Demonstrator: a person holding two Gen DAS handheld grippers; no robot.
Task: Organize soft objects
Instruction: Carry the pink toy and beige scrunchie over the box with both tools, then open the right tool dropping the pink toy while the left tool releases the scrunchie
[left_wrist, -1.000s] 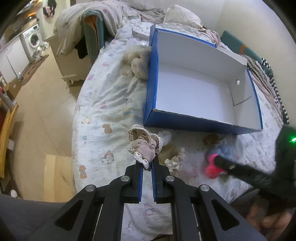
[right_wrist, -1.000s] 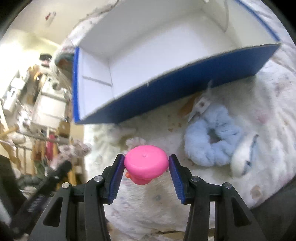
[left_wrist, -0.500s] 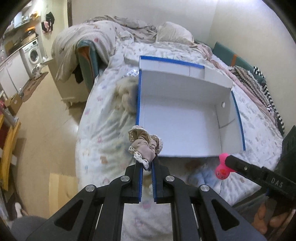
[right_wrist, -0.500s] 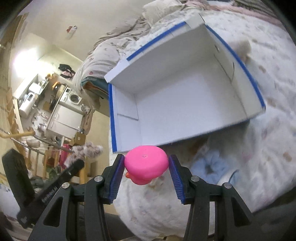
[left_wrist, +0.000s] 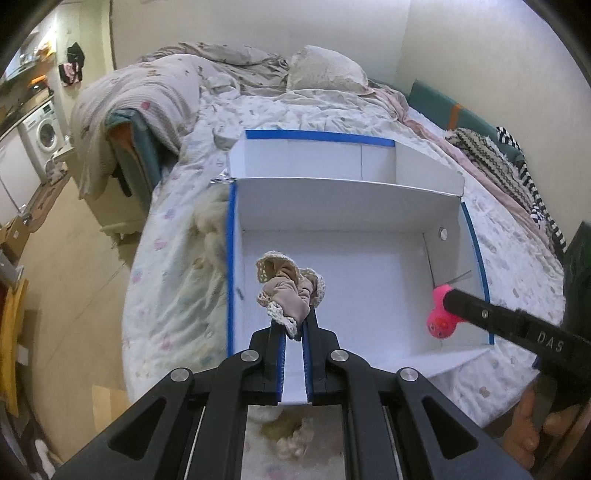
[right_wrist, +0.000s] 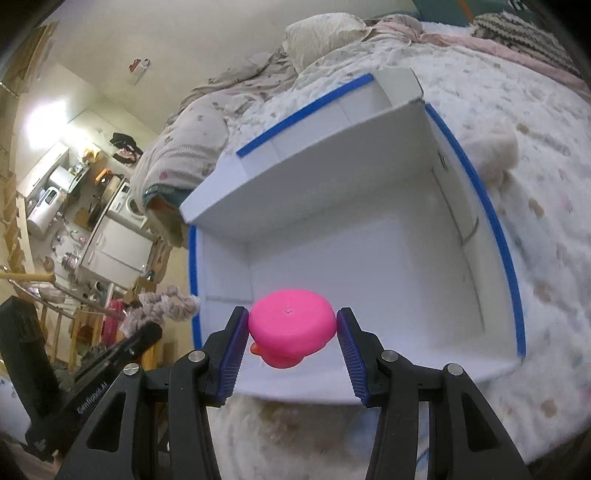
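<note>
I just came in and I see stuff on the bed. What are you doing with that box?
A person is tidying soft things into the blue and white box on the bed. The left gripper pinches a beige lace scrunchie, and the right gripper holds a pink toy. Both hang over the box, which looks empty inside.

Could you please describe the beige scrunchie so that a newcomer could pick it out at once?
On the bed lies an open white box with blue edges. Above its near-left corner, the left gripper pinches the scrunchie: beige fabric with cream lace trim, unlike the smooth pink toy.
</note>
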